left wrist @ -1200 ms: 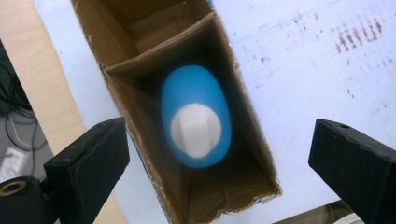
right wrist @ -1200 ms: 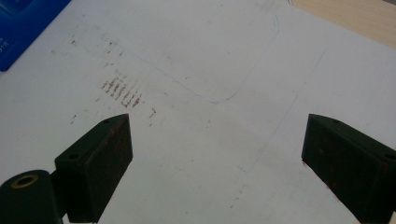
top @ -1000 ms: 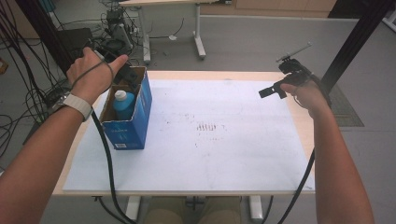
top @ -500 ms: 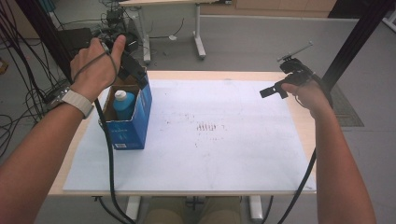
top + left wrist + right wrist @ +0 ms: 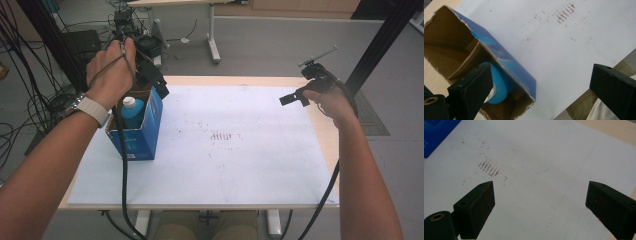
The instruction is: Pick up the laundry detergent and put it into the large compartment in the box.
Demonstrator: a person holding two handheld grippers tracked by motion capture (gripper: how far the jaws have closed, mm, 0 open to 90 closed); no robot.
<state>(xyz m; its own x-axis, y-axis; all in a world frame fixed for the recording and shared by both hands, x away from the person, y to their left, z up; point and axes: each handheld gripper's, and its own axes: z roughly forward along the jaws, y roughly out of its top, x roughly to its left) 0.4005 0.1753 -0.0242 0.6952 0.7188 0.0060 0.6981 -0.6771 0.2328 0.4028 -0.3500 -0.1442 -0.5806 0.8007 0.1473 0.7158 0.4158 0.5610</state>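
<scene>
Left gripper (image 5: 150, 75) lifted above box (image 5: 145, 130) since a second ago, jaws wide, nothing held. Bottle (image 5: 131, 111) upright inside box at table's left edge, blue body visible past near jaw in left gripper view. Looks like drop-off done, retreat underway. Right gripper (image 5: 300, 95) parked right, jaws spread, empty.
</scene>
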